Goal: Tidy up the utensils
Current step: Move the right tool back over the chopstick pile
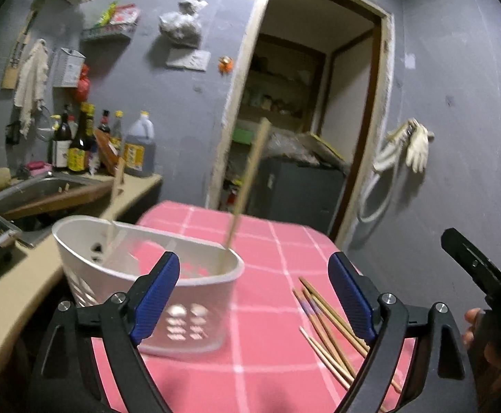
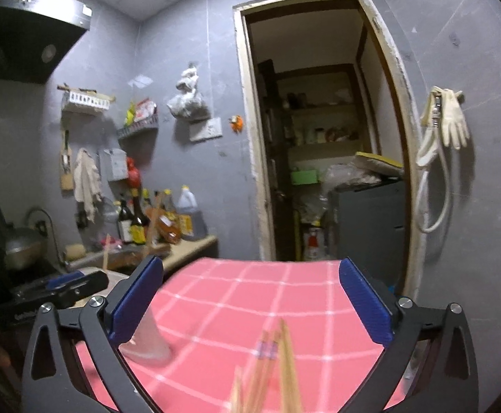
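A white perforated utensil holder [image 1: 195, 289] stands on the pink checked tablecloth [image 1: 267, 241]. A wooden chopstick [image 1: 247, 186] leans in its right end and a wooden utensil [image 1: 114, 206] stands at its left. Several loose chopsticks [image 1: 326, 330] lie on the cloth to its right. My left gripper [image 1: 254, 296] is open and empty just in front of the holder. My right gripper [image 2: 250, 306] is open and empty above the loose chopsticks [image 2: 278, 371], which are blurred. The holder's corner [image 2: 147, 337] shows behind its left finger.
A counter with a steel sink [image 1: 40, 189] and several sauce bottles [image 1: 88, 144] lies left of the table. An open doorway [image 1: 302, 120] is behind it. Gloves and a hose [image 1: 408, 148] hang on the right wall. The right gripper's body [image 1: 481, 275] shows at the right edge.
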{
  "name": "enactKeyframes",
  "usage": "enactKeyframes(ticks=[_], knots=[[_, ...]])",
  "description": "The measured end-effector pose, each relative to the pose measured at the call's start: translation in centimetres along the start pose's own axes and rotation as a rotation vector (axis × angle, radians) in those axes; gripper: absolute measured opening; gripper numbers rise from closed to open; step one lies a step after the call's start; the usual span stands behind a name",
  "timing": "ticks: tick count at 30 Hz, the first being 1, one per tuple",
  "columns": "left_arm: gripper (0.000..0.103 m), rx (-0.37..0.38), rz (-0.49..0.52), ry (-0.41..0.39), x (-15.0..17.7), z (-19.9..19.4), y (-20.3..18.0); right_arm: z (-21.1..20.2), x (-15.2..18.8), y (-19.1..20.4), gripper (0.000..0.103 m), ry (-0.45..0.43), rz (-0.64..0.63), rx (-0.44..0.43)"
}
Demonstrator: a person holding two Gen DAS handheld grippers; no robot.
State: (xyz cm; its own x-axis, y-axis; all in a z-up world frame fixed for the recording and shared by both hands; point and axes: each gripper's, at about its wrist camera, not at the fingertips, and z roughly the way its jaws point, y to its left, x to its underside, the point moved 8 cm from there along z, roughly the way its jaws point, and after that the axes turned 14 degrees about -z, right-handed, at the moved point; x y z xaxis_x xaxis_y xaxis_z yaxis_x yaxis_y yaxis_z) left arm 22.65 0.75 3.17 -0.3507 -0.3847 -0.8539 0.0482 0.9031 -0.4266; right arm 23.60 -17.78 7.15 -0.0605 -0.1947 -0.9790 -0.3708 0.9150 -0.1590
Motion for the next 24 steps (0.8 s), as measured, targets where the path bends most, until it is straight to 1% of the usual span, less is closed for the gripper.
enactKeyframes(ticks=[2, 8, 14, 16, 18, 19, 20, 22, 23, 24], knots=[[0.084, 0.001, 0.013, 0.031, 1.4, 0.6, -0.8, 0.0, 1.2, -0.6, 0.103, 0.038, -0.016, 0.004], [0.084, -0.007, 0.055, 0.157, 6.2, 2.8, -2.7, 0.6, 4.5, -2.2, 0.103, 0.141, -0.034, 0.011], [0.084, -0.020, 0.050, 0.313, 9.8, 5.0, -3.0, 1.8, 7.3, -3.7, 0.103, 0.239, -0.001, -0.002], [0.084, -0.030, 0.056, 0.354, 10.7, 5.7, -3.0, 2.1, 8.3, -3.9, 0.102, 0.276, 0.011, -0.011], [0.083, -0.038, 0.065, 0.390, 11.5, 6.2, -3.1, 2.4, 9.1, -4.0, 0.099, 0.308, 0.018, -0.027], [0.081, -0.042, 0.068, 0.408, 11.7, 6.5, -3.1, 2.6, 9.5, -4.1, 0.095, 0.323, 0.021, -0.035], [0.078, -0.043, 0.071, 0.432, 12.0, 6.7, -3.1, 2.8, 10.0, -4.1, 0.089, 0.343, 0.024, -0.041], [0.067, -0.041, 0.072, 0.476, 12.6, 7.2, -3.1, 3.2, 10.8, -4.2, 0.081, 0.378, 0.026, -0.051], [0.064, -0.040, 0.072, 0.499, 13.0, 7.5, -3.1, 3.4, 11.2, -4.2, 0.075, 0.398, 0.029, -0.058], [0.060, -0.040, 0.071, 0.520, 13.4, 7.7, -3.0, 3.6, 11.5, -4.2, 0.072, 0.410, 0.031, -0.066]])
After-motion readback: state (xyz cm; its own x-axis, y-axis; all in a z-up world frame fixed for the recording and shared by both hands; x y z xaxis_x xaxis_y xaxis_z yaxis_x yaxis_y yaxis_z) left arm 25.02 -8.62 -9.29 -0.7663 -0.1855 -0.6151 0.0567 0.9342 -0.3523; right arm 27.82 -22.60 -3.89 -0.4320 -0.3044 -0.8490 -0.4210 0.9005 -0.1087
